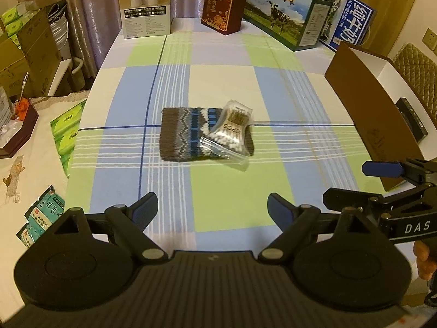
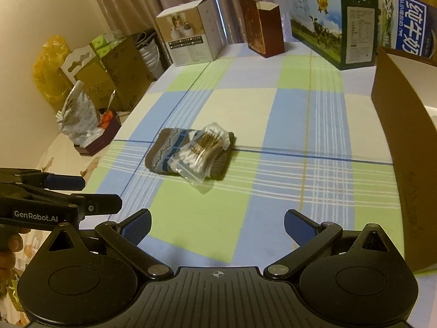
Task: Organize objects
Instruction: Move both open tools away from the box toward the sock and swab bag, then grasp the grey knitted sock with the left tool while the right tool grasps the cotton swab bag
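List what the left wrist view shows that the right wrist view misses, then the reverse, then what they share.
Only the left wrist view: green tissue packs at the table's left edge, teal sachets nearer the camera, and a dark flat item inside the brown box.

Only the right wrist view: a yellow bag by the wall and a crinkled white bag.

Both: the cotton swab bag lying on the knitted pouch, the checked tablecloth, the cartons at the back, and both tongs, left and right, open and empty.

- Knitted pouch (image 1: 188, 134): coarse woolly cloth, matt.
- Cotton-swab packet (image 1: 232, 134): clear glossy plastic film.
- Tablecloth (image 1: 218, 82): smooth woven check cloth.
- Brown box (image 1: 366, 114): matt cardboard.
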The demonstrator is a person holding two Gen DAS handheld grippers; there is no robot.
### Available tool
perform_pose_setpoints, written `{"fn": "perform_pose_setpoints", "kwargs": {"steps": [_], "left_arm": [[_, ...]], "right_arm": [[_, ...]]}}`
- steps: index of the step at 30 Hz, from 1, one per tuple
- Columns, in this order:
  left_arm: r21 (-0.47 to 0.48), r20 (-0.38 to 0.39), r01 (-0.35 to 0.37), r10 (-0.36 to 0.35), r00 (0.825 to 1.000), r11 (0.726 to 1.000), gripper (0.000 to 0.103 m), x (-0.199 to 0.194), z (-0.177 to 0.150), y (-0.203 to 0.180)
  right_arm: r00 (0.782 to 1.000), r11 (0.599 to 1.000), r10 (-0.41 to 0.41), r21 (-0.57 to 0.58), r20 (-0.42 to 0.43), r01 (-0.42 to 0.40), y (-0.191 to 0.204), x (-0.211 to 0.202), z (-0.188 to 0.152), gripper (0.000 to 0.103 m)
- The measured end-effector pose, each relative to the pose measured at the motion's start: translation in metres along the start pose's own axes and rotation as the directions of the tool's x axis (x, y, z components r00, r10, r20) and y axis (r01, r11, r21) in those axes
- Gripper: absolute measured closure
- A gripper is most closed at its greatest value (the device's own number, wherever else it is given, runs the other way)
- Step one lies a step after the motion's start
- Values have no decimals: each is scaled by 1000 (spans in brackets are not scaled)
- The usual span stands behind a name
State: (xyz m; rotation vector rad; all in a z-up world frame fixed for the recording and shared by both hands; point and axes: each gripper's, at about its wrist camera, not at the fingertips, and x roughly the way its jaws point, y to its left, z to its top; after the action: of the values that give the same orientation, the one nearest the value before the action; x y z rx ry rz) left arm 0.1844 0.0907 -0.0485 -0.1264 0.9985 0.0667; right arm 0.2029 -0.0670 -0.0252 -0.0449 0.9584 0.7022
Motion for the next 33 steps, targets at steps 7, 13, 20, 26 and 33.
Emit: {"fn": "perform_pose_setpoints", "kwargs": {"steps": [7, 13, 20, 26, 33], "left_arm": [[-6, -5, -14, 14, 1000, 1000, 18, 15, 7, 20], [-19, -10, -35, 35, 999, 999, 18, 33, 18, 39], [-27, -7, -56, 56, 998, 998, 18, 60, 35, 59], [-21, -13, -59, 59, 998, 998, 18, 84, 51, 71], [-22, -23, -59, 59, 998, 998, 18, 98, 62, 82]], "right_arm": [[1000, 1000, -10, 10, -1, 10, 11, 31, 12, 8], [1000, 999, -1, 37, 7, 1, 19, 64, 29, 35], [1000, 996, -20, 82, 0, 20, 23, 99, 46, 44], [999, 989, -31, 142, -8, 32, 17, 124, 59, 47], [999, 984, -48, 172, -22, 51, 13, 141, 67, 51]]}}
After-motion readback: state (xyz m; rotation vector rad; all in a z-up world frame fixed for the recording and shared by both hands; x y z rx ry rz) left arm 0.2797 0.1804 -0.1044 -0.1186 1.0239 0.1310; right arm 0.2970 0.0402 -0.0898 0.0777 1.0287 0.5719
